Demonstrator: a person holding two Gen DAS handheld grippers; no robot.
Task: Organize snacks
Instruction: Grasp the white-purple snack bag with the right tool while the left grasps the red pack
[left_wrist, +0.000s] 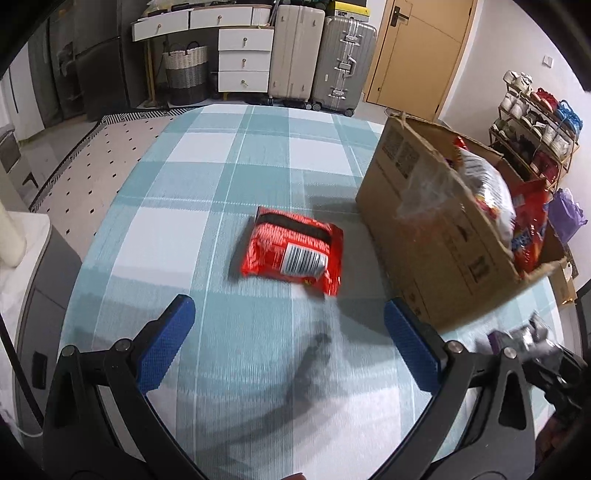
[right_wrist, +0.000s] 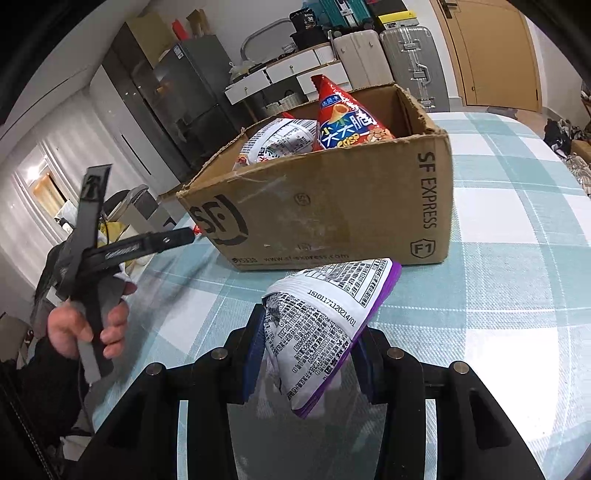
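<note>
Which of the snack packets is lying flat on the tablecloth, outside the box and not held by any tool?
The red packet, barcode up. The others stand in the cardboard box or, like the purple-edged packet, are clamped in the right tool.

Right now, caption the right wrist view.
Right tongs grip a purple-edged snack bag before the cardboard box.

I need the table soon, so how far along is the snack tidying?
Done: at least two snack bags sit in the cardboard box. In hand: the right gripper is shut on a white and purple bag near the box. Left: a red packet lies on the table, ahead of the open left gripper.
</note>
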